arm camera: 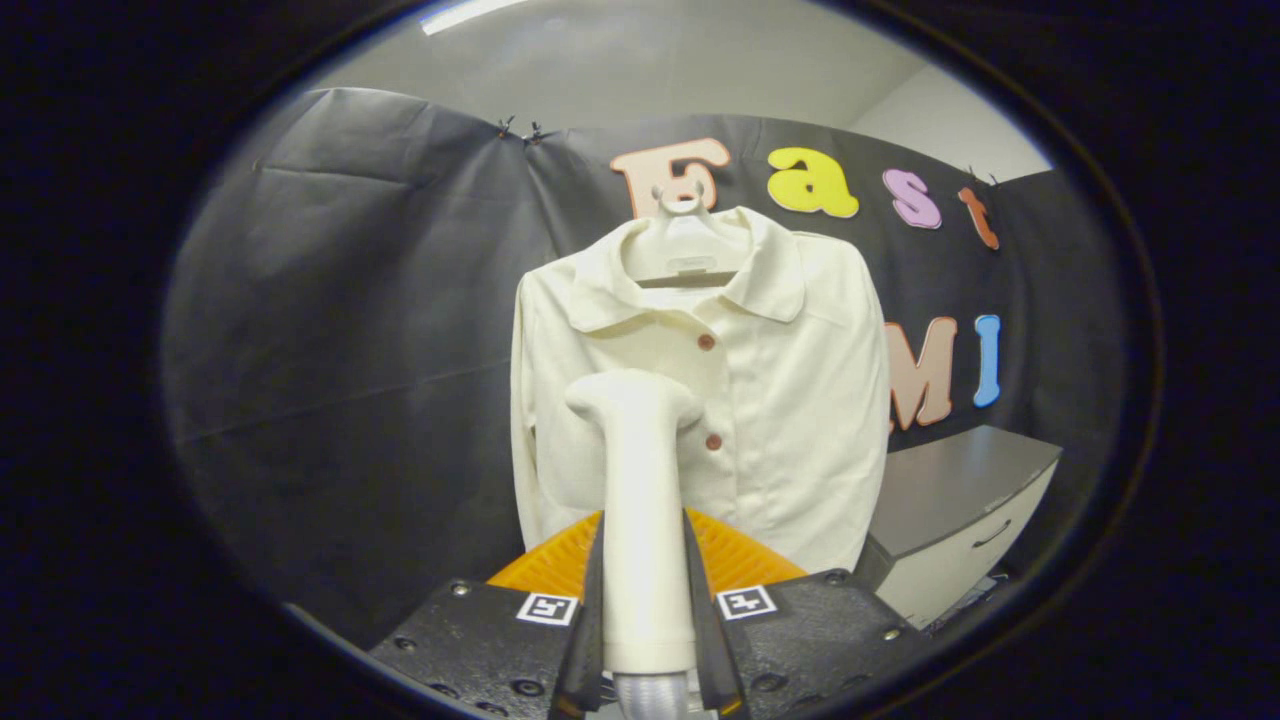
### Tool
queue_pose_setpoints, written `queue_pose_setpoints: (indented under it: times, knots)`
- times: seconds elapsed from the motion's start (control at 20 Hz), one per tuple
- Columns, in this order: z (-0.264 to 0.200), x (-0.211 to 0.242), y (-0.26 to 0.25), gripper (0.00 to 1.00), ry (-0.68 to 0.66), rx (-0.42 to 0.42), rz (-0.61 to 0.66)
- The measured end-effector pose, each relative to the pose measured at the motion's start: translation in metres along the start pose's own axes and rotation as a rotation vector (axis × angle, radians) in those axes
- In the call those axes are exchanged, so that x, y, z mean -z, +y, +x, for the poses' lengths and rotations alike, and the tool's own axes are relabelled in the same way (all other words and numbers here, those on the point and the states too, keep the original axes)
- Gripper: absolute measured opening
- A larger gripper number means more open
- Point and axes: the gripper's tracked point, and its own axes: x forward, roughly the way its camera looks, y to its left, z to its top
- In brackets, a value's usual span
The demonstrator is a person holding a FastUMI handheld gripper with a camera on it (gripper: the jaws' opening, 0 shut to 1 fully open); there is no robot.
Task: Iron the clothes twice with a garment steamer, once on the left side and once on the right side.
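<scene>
Your tongs [645, 600] are clamped on the garment steamer [640, 500], both fingers pressing its upright handle from either side. Its head rises just ahead of the fingertips. Beyond it, you face a cream shirt [790, 400] on a hanger [683, 240]. A cabinet [950, 520] stands beside the shirt.

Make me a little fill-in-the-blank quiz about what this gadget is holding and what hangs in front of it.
1. The gripper has its two fingers shut on the handle of a garment ____.
2. The shirt hangs on a ____ against the black cloth wall.
3. Beside the shirt stands a grey-topped ____.

Missing words: steamer; hanger; cabinet
</scene>
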Motion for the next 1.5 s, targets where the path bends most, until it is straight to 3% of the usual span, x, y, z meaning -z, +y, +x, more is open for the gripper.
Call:
queue_pose_setpoints:
  times: [0.25, 0.75, 1.1, 1.5]
  knots:
    - [0.022, 0.051, 0.006, 0.33, 0.116, -0.011, 0.035]
    - [0.046, 0.114, 0.010, 0.30, 0.227, -0.027, 0.013]
    - [0.041, 0.200, 0.003, 0.30, 0.378, -0.032, 0.007]
    - [0.029, 0.268, -0.001, 0.30, 0.497, -0.047, 0.042]
